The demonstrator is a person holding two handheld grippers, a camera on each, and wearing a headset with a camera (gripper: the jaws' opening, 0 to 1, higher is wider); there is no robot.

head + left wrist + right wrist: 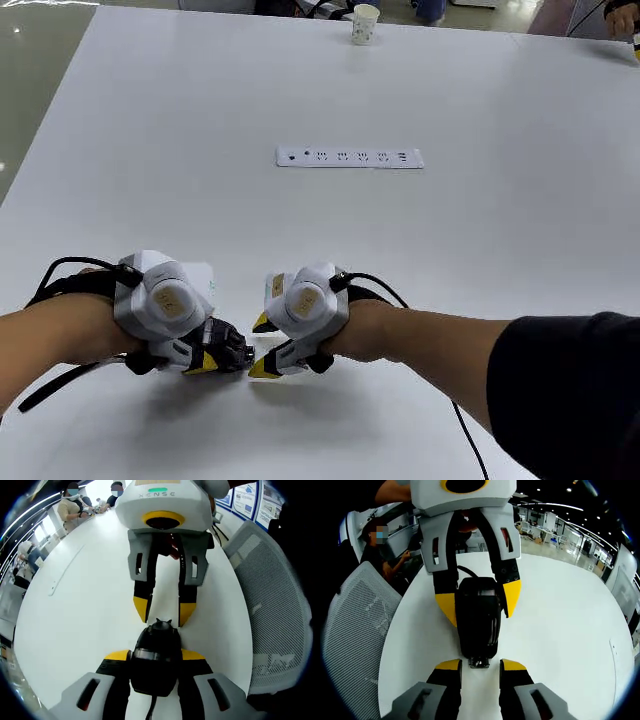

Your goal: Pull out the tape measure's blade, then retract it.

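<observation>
Jaws of the left gripper (155, 656) are clamped on the black tape measure (478, 617), one yellow-tipped jaw pressed against each side of its case. The right gripper (481, 666) directly faces the tape measure's front end. Its jaws are apart, and their yellow tips stand on either side of the small metal hook (479, 662) at the blade's mouth. Whether either tip touches the hook is hard to tell from these angles. No length of blade shows beyond the case, just the hook. The tape measure is held low between the two hands, close to the near edge of the white counter (300, 230). Well beyond the tape measure, a white power strip (350, 157) lies flat on the counter. Farther past that, a paper cup (366, 23) stands near the far edge. Off the counter, to one side of the tape measure, is a grey mesh chair (272, 610).
</observation>
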